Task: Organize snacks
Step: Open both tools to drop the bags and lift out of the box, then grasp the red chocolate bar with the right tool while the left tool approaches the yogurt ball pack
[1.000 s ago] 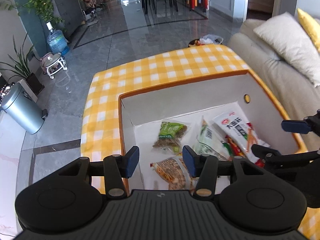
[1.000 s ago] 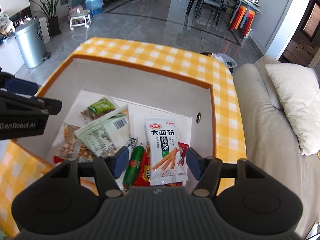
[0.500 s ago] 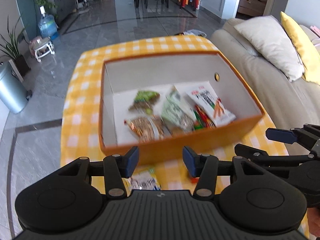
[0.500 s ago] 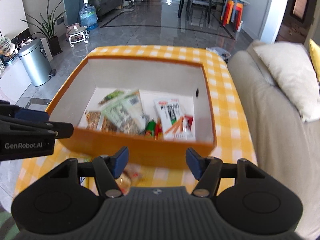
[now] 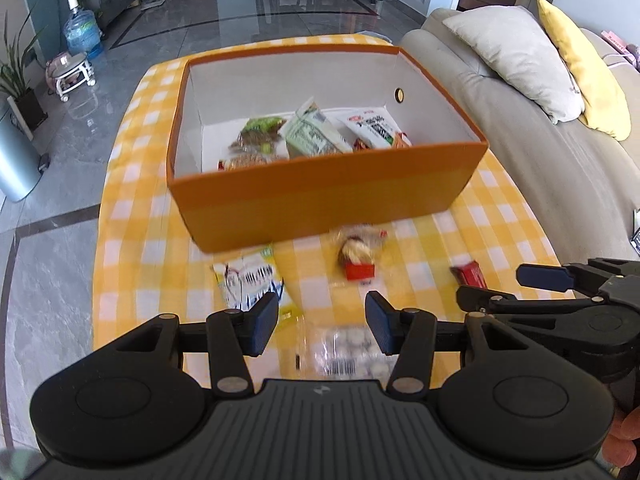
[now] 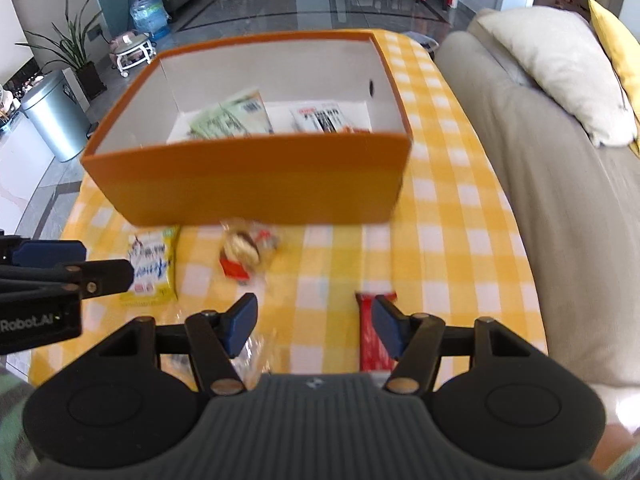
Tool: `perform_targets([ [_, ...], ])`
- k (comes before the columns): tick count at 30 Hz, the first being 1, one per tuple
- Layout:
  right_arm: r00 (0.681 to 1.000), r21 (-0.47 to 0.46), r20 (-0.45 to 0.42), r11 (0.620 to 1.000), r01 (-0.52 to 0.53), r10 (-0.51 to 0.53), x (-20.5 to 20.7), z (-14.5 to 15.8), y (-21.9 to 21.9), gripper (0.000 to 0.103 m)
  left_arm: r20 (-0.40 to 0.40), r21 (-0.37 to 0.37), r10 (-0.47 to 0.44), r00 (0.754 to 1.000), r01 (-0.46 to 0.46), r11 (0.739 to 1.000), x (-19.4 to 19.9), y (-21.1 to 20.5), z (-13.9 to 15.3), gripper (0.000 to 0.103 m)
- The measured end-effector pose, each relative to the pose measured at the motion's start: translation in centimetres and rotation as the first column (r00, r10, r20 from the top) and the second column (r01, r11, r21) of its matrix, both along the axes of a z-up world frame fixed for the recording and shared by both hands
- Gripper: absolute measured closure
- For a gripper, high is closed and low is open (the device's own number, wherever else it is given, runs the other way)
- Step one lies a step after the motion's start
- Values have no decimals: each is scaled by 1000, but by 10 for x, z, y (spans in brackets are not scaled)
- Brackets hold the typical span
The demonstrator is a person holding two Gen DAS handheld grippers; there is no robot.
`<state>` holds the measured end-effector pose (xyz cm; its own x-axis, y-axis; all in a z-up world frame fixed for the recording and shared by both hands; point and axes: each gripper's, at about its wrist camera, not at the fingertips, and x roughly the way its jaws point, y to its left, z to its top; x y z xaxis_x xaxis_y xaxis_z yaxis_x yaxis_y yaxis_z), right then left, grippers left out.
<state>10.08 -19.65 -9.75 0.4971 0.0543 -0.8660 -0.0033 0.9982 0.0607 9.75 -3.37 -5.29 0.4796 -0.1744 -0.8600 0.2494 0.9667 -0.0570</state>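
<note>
"Robot.AI" reads on the left gripper (image 6: 68,276) body. Both the left and the right gripper (image 6: 314,326) hang with fingers apart, holding nothing. The red snack bar (image 6: 370,336) lies lengthwise toward the orange box (image 6: 248,184), beside the right finger (image 6: 386,326), on the checked bench (image 6: 448,240).

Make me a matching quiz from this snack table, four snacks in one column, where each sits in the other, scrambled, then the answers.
Things:
1. green nut packet
2. red bar
3. yellow-edged packet
4. clear pack of white pieces

Places:
A. on the cloth, close to the right gripper's fingers
B. inside the orange box
C. on the cloth, below the left gripper
D. on the cloth, by the box's front-left corner

Pairs: 1-B, 2-A, 3-D, 4-C
</note>
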Motion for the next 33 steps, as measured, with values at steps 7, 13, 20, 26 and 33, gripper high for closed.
perform_targets([
  [7,999,-9,-28,1000,26,-26,-26,-13,-9,42,-37,-16,3,999,-4,1000,-20,-1,-14,44],
  [13,990,7,-82,994,113,-112,-34,-34,-31,49,-53,-43,24,998,-27,999,-25,-1,-27,44],
  [20,977,53,-119,981,186,-179,-33,-54,-48,49,-104,-45,-18,994,13,999,-18,-12,-47,43],
  [26,975,87,-141,979,186,-173,-22,-68,-56,50,-176,-60,43,983,-54,997,-7,-7,-69,34],
  [33,974,90,-168,981,171,-155,-13,-79,-54,55,-232,-62,43,972,-59,996,3,-6,-88,34],
])
